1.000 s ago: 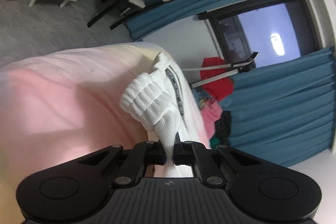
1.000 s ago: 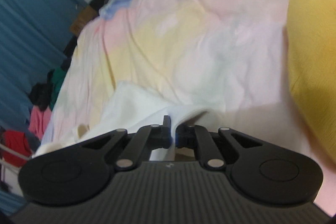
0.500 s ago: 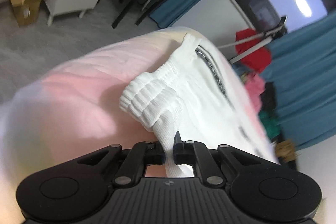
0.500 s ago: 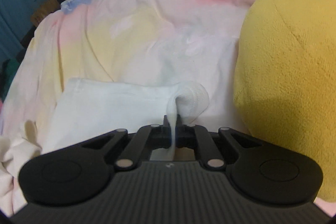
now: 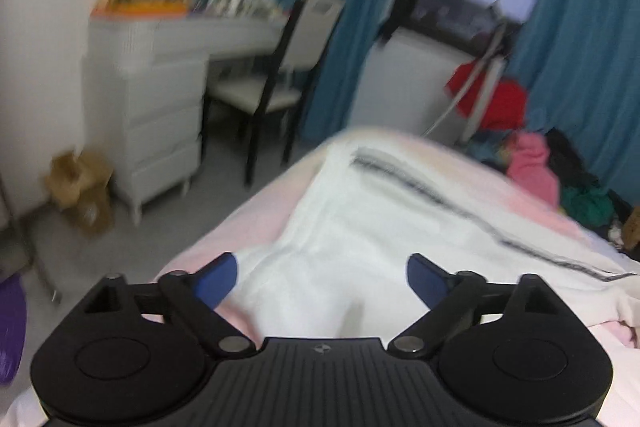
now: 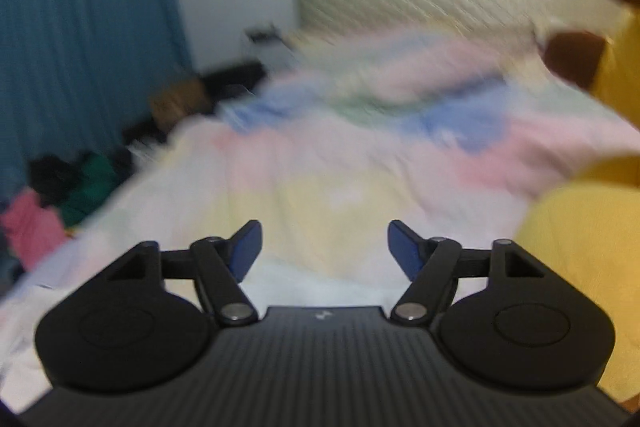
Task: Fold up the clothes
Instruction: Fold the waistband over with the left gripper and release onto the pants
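Both grippers are standing released, holding nothing, which reads as the pause between one fold and the next grasp. Starting on the left, the left gripper (image 5: 322, 277) is hovering with its blue-padded fingers (image 5: 218, 277) spread wide over the near end of the white garment (image 5: 360, 227), which is lying along the bed (image 5: 256, 223) and running away toward the far end, a dark striped band (image 5: 460, 203) trailing down its right side. The cloth is sitting between and just beyond the fingertips, and whether it is touching either pad is not something the blurred view is settling. Moving right, the right gripper (image 6: 325, 251) is also hanging wide apart, with only a pale strip of the white garment (image 6: 320, 287) showing low between its fingers, close to the gripper body; ahead of it the pastel bedspread (image 6: 360, 155) is stretching toward the headboard, and a yellow plush toy (image 6: 580, 227) is crowding the right edge. The next move, as I judge it, is calling for both grippers to be picking fresh edges of the garment, probably its corners or sides, and closing on single layers rather than on the bedspread beneath. The right one is needing room from the toy, and both views are blurred, so the exact fold lines are not showing.
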### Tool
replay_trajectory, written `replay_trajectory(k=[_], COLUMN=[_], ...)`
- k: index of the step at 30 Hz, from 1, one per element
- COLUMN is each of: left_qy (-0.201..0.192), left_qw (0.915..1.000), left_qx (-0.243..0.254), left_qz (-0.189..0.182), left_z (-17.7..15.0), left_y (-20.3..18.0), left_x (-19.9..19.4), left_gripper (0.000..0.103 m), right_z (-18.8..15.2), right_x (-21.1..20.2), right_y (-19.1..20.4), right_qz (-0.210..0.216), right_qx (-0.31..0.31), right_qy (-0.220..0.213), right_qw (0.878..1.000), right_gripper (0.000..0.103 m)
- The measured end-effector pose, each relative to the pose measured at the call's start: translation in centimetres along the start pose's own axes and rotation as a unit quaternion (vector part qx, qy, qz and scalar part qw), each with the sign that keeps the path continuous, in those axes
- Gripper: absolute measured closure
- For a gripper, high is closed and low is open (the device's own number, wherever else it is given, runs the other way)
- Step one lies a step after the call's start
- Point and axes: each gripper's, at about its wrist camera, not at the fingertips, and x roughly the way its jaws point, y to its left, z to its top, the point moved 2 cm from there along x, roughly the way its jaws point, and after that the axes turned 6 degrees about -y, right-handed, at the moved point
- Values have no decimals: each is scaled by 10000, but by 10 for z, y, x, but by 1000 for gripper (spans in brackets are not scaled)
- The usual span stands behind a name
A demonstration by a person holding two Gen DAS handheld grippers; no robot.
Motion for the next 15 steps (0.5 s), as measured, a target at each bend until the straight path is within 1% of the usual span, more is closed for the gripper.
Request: replay_trajectory(k=[1, 2, 3, 4, 5, 6, 7, 8, 11, 12, 14, 15], left_qy=[-116, -226, -282, -306, -327, -337, -318, -267, -36, 23, 115, 160], left_qw=[9998, 9993, 9983, 9974, 9962, 9949, 9936, 9926, 9893, 9883, 9869, 9861], left_qx=[78, 151, 271, 418, 568, 689, 756, 779, 720, 722, 698, 679], left_qz=[-132, -275, -421, -503, -581, -663, -771, -891, -1266, -1343, -1450, -1510], left_z=[-1, -2, -5, -9, -14, -20, -27, -35, -54, -58, -65, -67], left_y=[-10, -20, -31, -43, -55, -67, -77, -87, -112, -118, -125, -127], left_x=[-5, -9, -12, -13, -15, -17, -19, -20, -18, -16, -10, -8], left_gripper=[6, 6, 5, 5, 5, 5, 5, 5, 5, 5, 5, 5], right_z=[-5, -10, -14, -19, -23, -28, -32, -41, -63, -67, -72, -75], right_x=[2, 5, 7, 8, 10, 12, 13, 19, 44, 54, 75, 86], right_y=[7, 15, 22, 30, 37, 44, 51, 55, 62, 66, 77, 85], right_qz=[398, 794, 1189, 1580, 1966, 2348, 2723, 2951, 3026, 2933, 2689, 2613], right_qx=[164, 328, 491, 652, 812, 970, 1124, 1457, 2264, 2365, 2474, 2455], right_qy=[301, 601, 899, 1195, 1488, 1776, 2060, 2468, 3150, 3222, 3284, 3268], right_qw=[9986, 9945, 9876, 9780, 9657, 9508, 9332, 9115, 8706, 8685, 8710, 8745], right_gripper=[26, 26, 27, 28, 27, 27, 27, 27, 26, 26, 26, 26])
